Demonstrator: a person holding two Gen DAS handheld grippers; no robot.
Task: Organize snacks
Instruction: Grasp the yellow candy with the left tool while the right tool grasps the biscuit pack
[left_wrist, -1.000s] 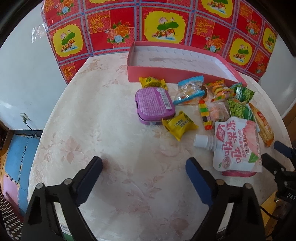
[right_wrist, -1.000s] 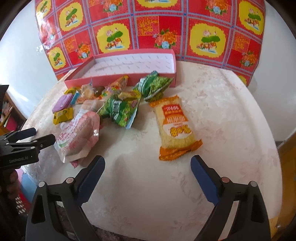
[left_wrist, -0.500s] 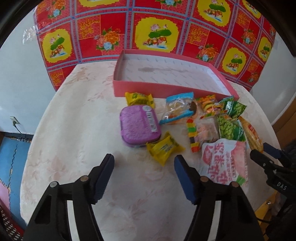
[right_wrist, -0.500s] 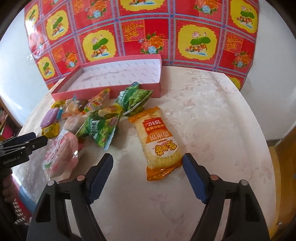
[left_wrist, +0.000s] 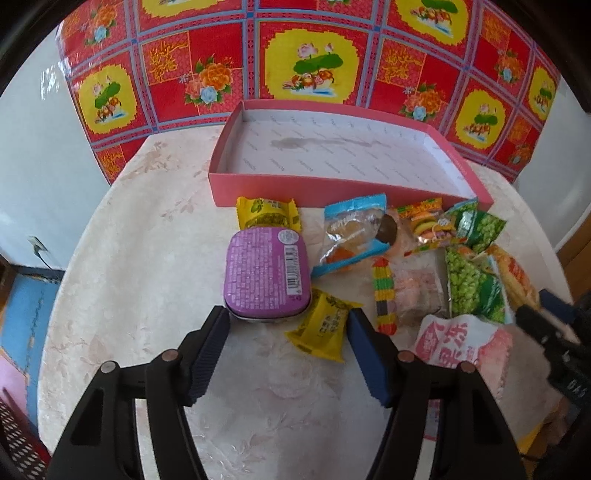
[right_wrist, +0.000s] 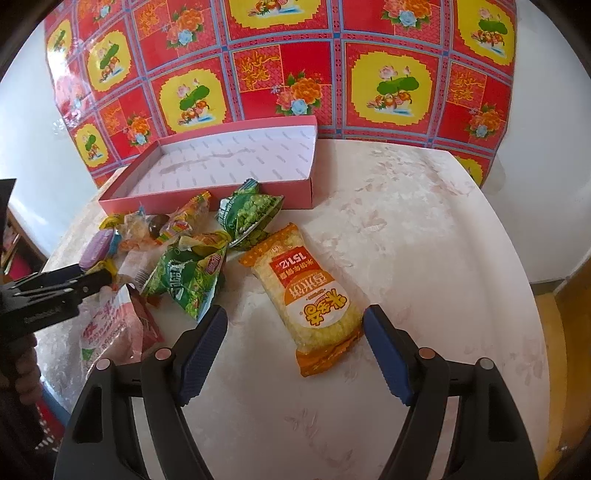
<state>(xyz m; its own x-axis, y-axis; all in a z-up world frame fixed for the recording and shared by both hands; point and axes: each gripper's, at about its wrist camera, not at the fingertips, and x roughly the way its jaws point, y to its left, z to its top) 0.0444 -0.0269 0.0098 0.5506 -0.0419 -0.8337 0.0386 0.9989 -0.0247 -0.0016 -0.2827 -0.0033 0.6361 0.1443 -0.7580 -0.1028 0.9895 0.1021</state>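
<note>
Tabletop (left_wrist: 129, 266) | left gripper (left_wrist: 288, 328) closing, yellow packet (left_wrist: 325, 325) between, untouched | right gripper (right_wrist: 295, 328) open, straddling orange cracker pack (right_wrist: 306, 291)

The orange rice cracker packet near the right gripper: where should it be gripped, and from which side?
Grip the orange rice cracker packet across its narrow width near the lower end, coming from above. It lies flat and long between the right gripper's open fingers, probably clear of the green pea bags.
</note>
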